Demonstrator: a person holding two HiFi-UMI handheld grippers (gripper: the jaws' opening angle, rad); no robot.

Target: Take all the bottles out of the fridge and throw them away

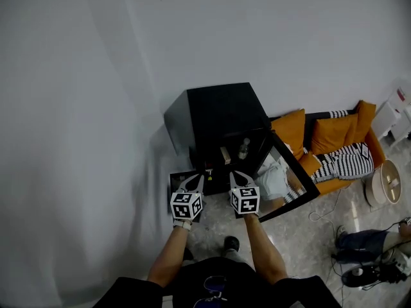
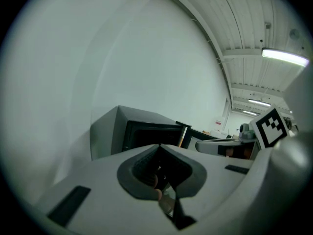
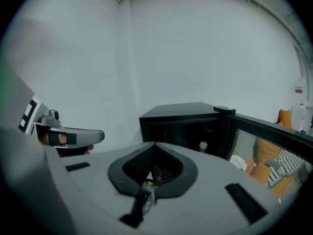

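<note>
pale stone floor [image 1: 302, 242] runs bare from the person's shoe [image 1: 231, 242] up to the fridge. nearest, both arms reach forward side by side. left gripper [image 1: 194, 180] has its claw pressed together with nothing in it. right gripper [image 1: 239, 174] is the same, tips meeting and empty. each carries a cube of black-and-white square markers, with no letters on them. a dark square shape [image 1: 174, 183] sits on the floor partly under the left gripper; what it is i cannot tell.

just past the tips stands the low black fridge [image 1: 221, 108], its back to the white wall [image 1: 96, 108], which also closes in on the left. its door [image 1: 292, 175] is swung wide to the right, and the door's near edge lies just beside the right gripper. the open way in is straight ahead, between wall and door. inside, a clear bottle [image 1: 243, 148] stands upright toward the right, with a tan thing [image 1: 225, 154] just left of it.

beyond the door an orange sofa [image 1: 334, 136] with a striped cloth fills the right. far right in the right gripper view, a red-and-white label [image 3: 298, 90] is too small to read.
</note>
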